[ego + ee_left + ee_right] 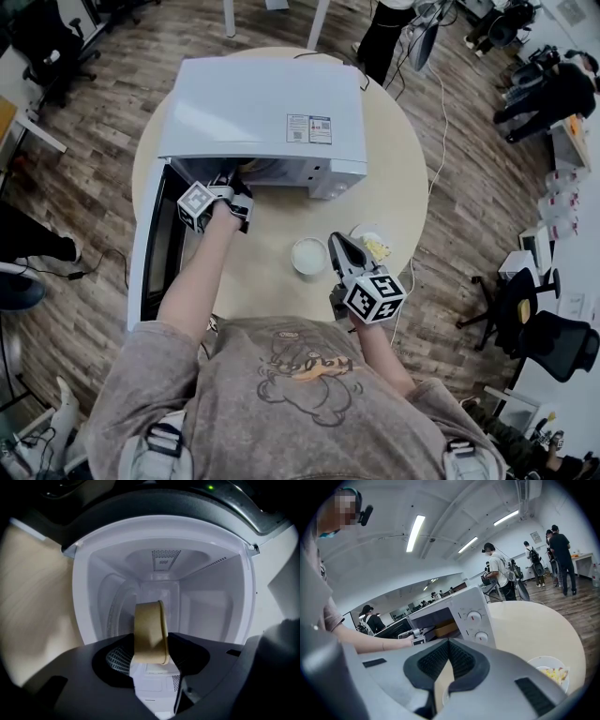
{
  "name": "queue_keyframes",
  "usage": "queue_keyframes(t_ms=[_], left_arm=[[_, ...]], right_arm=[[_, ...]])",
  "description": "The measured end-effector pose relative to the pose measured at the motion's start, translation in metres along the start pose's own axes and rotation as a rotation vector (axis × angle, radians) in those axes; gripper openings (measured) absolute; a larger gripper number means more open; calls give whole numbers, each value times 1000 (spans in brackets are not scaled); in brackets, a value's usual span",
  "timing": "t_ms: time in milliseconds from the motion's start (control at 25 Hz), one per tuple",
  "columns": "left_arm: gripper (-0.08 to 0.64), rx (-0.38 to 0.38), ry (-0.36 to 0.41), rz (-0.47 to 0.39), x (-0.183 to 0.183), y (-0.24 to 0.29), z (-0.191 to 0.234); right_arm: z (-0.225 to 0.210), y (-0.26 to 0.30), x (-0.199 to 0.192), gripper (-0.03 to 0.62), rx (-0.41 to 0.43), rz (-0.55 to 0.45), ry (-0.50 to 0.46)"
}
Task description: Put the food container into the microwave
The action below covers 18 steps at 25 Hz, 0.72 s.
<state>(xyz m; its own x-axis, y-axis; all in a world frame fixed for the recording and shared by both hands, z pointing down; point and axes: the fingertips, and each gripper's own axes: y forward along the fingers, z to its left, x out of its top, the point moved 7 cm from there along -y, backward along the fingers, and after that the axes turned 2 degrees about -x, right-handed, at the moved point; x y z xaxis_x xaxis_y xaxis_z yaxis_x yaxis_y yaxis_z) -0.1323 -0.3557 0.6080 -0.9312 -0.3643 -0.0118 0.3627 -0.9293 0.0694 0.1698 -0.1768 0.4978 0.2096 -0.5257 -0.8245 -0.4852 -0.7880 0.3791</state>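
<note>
1. Hidden/cut off: from the head view the microwave [262, 112] top covers nearly all of the cavity, so the food container [149, 630] shows there only as a tan sliver at the opening. The person's own torso fills the bottom of that view.
2. The left gripper view is dark at the edges. The container is seen edge-on, w/ its lower part behind the jaws, and I can't tell if it rests on the cavity floor.
3. The right gripper view cuts off the dish [551, 672] of yellow food at the lower right. People [497, 573] in the bkgd are small.
4. Writing: the sticker [309, 128] on the microwave top has print too small to read. The two dials [474, 616] on the front panel have no legible markings. The grippers' cubes carry square b/w markers only.
5. Left gripper [234, 187]: jaws clamped on the rim of the tan container, holding it at the cavity mouth, probably just inside. The door [155, 244] is swung wide to the left.
6. Right gripper [339, 246]: jaws closed, tips touching, nothing between them. It is above the round surface [394, 178], between a white bowl [309, 255] and the dish, well apart from the microwave opening.
</note>
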Motion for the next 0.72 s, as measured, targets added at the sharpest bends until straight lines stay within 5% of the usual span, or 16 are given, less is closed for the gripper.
queue_keyframes(t_ms=[720], left_arm=[[242, 90, 175, 131, 0, 3, -2]], right_arm=[[-2, 2, -2, 1, 4, 0, 11]])
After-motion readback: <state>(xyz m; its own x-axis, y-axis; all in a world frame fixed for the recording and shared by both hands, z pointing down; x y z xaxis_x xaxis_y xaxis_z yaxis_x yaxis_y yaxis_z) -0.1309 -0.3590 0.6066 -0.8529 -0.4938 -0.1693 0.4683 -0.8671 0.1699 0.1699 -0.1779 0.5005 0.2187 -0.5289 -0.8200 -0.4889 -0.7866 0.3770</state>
